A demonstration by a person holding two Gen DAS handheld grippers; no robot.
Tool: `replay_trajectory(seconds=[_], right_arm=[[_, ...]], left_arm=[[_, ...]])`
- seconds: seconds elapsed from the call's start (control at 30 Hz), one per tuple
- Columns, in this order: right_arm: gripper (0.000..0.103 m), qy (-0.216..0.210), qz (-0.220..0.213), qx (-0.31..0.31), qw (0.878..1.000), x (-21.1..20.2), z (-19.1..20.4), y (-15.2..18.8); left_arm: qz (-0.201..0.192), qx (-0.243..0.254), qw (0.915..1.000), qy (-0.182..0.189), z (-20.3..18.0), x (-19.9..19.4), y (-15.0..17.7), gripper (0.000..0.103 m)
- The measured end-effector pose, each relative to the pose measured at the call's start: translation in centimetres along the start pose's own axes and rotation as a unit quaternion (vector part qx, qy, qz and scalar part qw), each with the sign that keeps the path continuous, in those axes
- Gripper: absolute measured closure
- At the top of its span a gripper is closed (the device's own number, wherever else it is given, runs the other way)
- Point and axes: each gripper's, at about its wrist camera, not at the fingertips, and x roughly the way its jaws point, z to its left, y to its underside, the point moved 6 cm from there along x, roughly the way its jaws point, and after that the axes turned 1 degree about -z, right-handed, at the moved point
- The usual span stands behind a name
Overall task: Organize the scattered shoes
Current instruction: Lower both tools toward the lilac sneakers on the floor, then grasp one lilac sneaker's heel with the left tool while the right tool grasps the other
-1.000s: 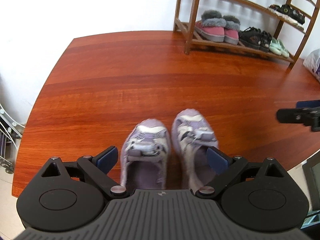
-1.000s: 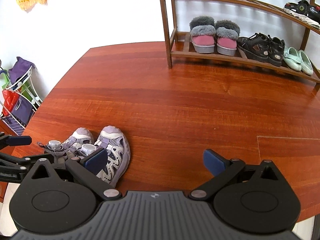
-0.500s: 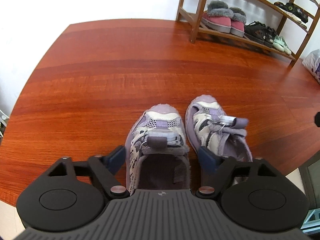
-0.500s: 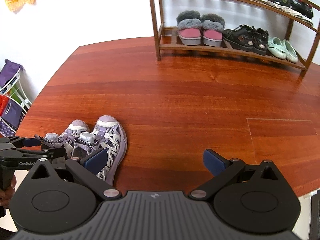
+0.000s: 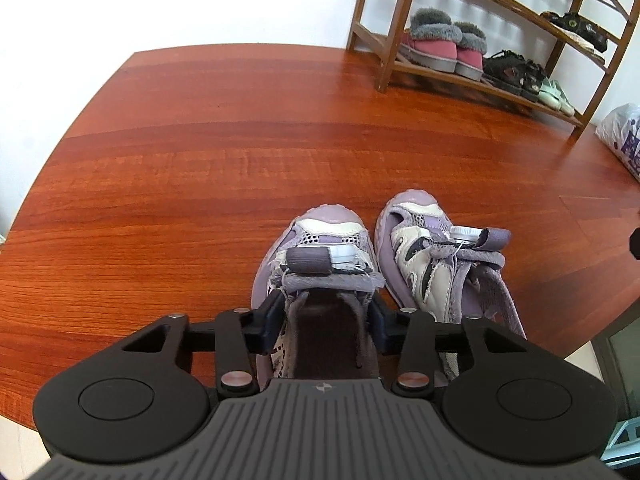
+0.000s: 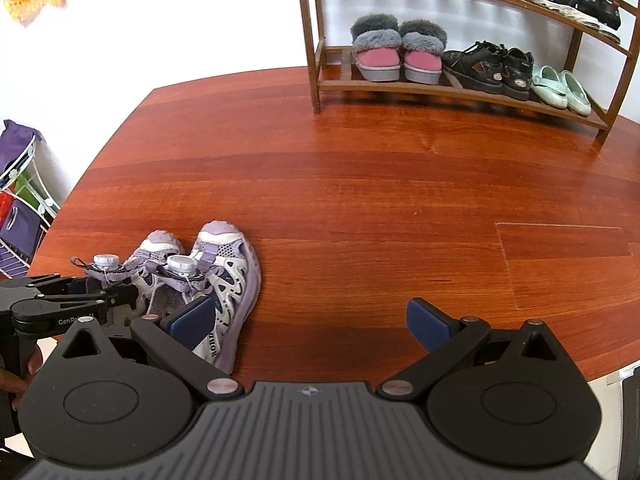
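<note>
Two purple-and-white sneakers stand side by side on the red wooden floor. My left gripper [image 5: 324, 312] straddles the collar of the left sneaker [image 5: 324, 236]; its jaws are closing and both pads touch the shoe's sides. The right sneaker [image 5: 432, 264] stands free beside it. In the right wrist view the same pair shows at lower left, the right sneaker [image 6: 228, 280] nearer, with the left gripper [image 6: 112, 294] on the left sneaker [image 6: 156, 246]. My right gripper [image 6: 316, 320] hangs open over bare floor, just right of the pair, holding nothing.
A wooden shoe rack [image 6: 460, 88] stands against the far wall with pink furry slippers [image 6: 396, 56], black shoes [image 6: 488, 68] and mint clogs [image 6: 560, 88]. A white wire rack [image 6: 20, 200] is at the left. A plastic bag [image 5: 624, 136] lies at far right.
My left gripper came down over the left sneaker and its jaws narrowed from wide apart to touching the collar. The right gripper drifted slightly; the rack looks a bit nearer.
</note>
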Motion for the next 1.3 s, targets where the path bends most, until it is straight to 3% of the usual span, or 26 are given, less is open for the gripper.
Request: replay_trajectory(seconds=[0.63,0.83,1.03,1.13,1.3], right_arm=[[0.001,-0.076,0.007,-0.01,0.997,4.6,7.9,-0.6],[0.002,-0.058,0.007,0.005,0.998,6.8,9.5,-0.2],[0.009,-0.038,0.02,-0.005,0.999,9.4,10.6,0.8],[0.017,-0.027,0.027,-0.008,0.999,10.0,10.0,1.3],[0.018,-0.01,0.021,-0.008,1.0,10.0,8.5,1.3]], left_arm=[[-0.016,-0.041,0.9982,-0.041,2.6,-5.6,-1.1,0.061],[-0.017,-0.054,0.997,-0.053,3.3,-7.4,-0.7,0.061],[-0.018,-0.061,0.9961,-0.061,3.6,-8.4,-0.2,0.06],[-0.018,-0.065,0.9958,-0.063,3.7,-8.6,0.0,0.06],[-0.016,-0.071,0.9954,-0.062,3.6,-8.4,0.1,0.06]])
